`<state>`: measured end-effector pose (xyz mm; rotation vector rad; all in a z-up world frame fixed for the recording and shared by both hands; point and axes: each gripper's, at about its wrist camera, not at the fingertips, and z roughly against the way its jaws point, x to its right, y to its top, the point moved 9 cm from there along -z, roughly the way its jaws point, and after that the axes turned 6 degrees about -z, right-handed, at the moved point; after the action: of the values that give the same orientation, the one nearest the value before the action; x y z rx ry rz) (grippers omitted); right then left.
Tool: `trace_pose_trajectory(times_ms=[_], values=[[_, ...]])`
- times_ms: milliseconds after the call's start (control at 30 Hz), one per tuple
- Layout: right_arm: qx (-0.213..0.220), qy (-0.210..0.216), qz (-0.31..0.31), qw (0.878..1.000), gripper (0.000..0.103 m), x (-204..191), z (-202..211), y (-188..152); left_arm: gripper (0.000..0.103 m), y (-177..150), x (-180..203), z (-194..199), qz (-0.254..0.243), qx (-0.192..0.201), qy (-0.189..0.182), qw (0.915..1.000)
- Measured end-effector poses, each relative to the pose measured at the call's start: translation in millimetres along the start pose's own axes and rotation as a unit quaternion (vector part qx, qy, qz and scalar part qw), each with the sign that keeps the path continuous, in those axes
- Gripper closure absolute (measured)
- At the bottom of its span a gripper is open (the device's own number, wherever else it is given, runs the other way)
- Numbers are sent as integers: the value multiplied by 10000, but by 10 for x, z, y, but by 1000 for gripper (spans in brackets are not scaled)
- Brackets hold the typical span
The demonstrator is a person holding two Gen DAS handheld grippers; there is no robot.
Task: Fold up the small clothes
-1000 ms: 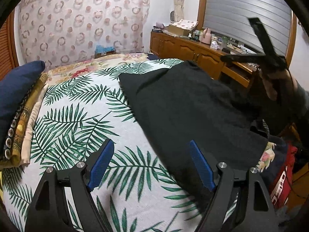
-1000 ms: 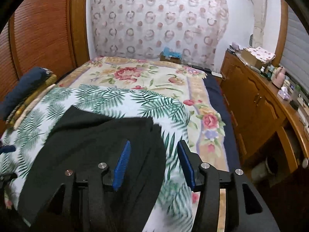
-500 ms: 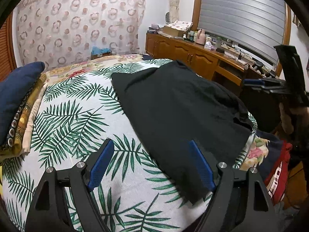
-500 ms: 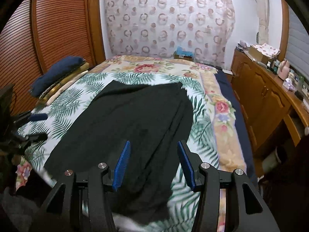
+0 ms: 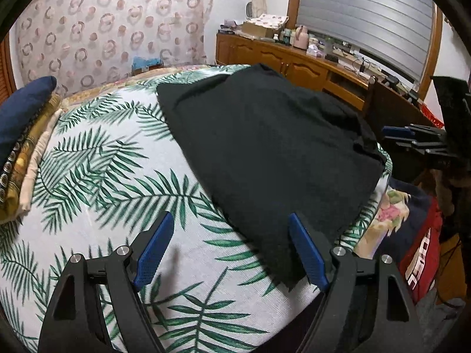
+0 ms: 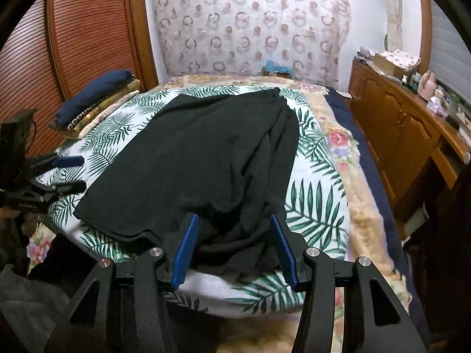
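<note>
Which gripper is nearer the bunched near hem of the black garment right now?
Right. The right gripper hangs open directly over the bunched hem of the black garment; the left gripper is off at its other near corner, open.

A home bedroom here: a bed (image 6: 321, 194) under a palm-leaf sheet, folded bedding (image 6: 97, 100) stacked at its side, a patterned curtain (image 6: 250, 26) behind, a cluttered wooden dresser (image 6: 406, 117), and a louvered wooden wardrobe door (image 6: 88, 32).
</note>
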<state>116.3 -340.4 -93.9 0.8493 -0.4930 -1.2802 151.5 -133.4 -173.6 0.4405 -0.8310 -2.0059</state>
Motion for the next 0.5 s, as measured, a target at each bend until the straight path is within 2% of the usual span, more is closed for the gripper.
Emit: trace_pose_trajectory(times_ms=[200,300,500], values=[[20,-103,-97,9999,50,-16,-83,56,22,-24,84,-41,-44,-68,-52,10000],[161,-161,-138,9996,50,-53,-86,96,22,-49,110,-75,-50,-122,-78,9999],[388,50,-98,9992,50,-276,-95,192,22,-89,150,-144,-44,-221,-153,9996]])
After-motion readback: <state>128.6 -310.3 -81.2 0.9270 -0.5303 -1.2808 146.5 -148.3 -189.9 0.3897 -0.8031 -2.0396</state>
